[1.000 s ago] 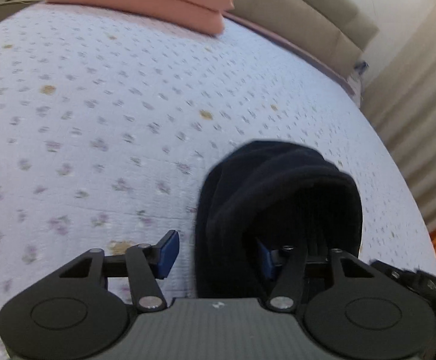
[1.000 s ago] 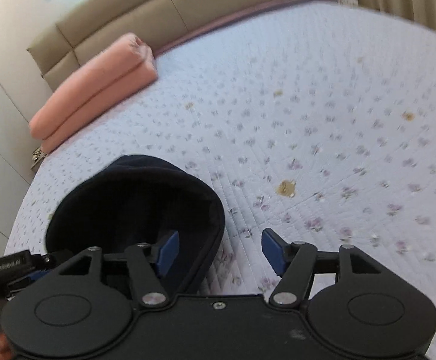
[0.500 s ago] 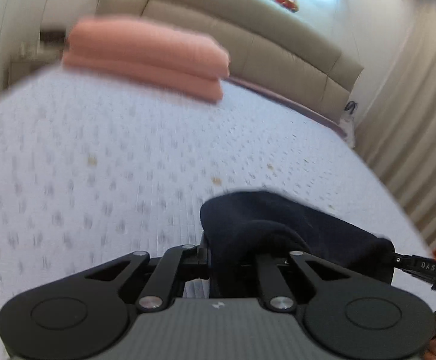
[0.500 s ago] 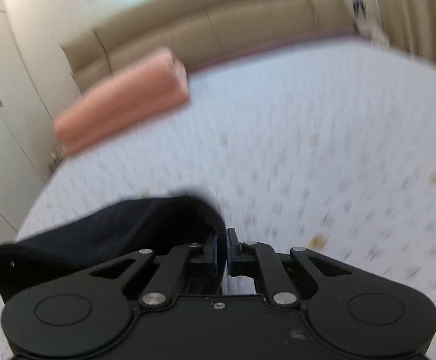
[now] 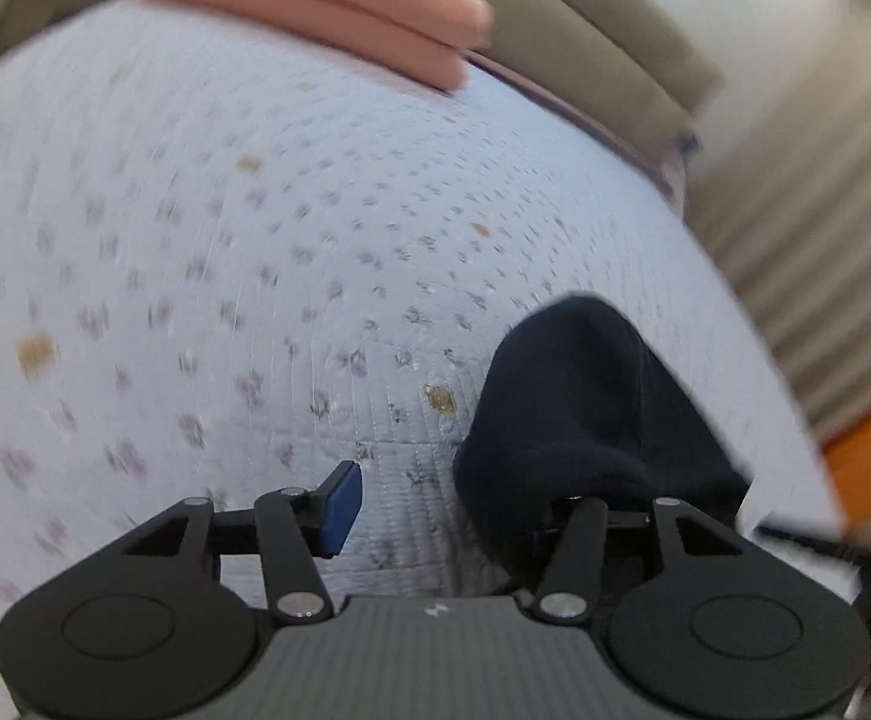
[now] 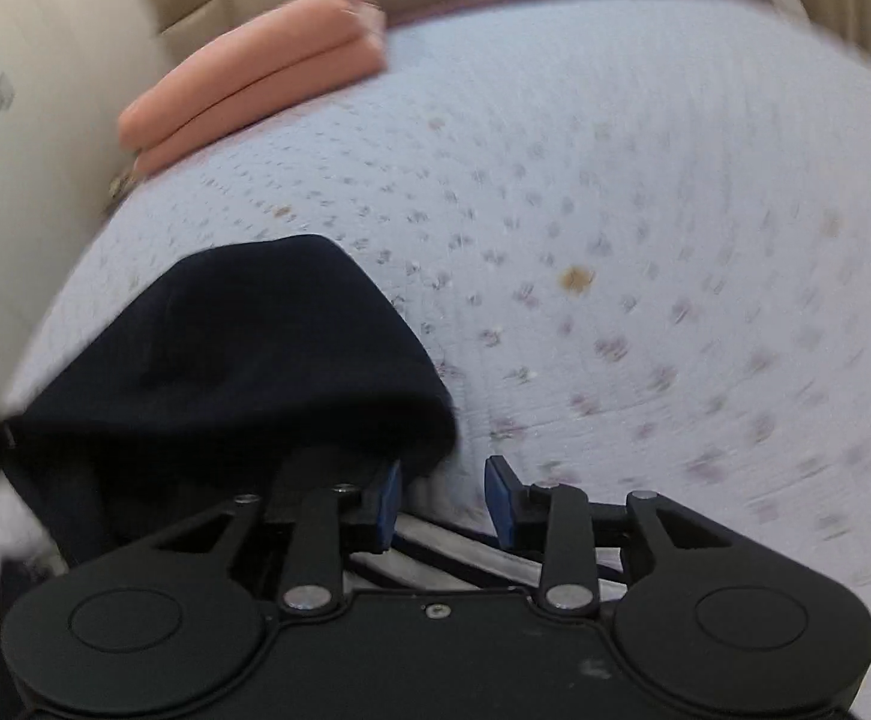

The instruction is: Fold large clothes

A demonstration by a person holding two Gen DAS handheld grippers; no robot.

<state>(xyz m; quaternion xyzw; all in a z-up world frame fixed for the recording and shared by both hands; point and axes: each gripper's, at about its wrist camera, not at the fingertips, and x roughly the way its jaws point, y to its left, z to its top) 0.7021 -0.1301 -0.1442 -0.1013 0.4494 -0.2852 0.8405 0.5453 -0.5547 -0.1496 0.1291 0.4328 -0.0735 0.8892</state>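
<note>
A dark navy garment (image 5: 585, 408) lies bunched on the floral bedspread (image 5: 255, 240) at the lower right of the left wrist view. My left gripper (image 5: 453, 498) is open; its right finger is hidden under the cloth, and its left fingertip (image 5: 339, 507) is bare. In the right wrist view the garment (image 6: 243, 354) sits at the lower left. My right gripper (image 6: 442, 501) is open, with its left fingertip (image 6: 389, 504) at the cloth's edge. A striped white fabric (image 6: 465, 558) shows below the fingers.
A folded pink blanket (image 5: 339, 6) lies at the head of the bed, also in the right wrist view (image 6: 255, 72). A beige padded headboard (image 5: 603, 30) stands behind it. Curtains (image 5: 807, 252) hang to the right. White cupboards (image 6: 21, 120) stand to the left.
Both grippers were shut on the garment half a second ago and have now opened. The garment has dropped back on the bed and the cameras have tilted down.
</note>
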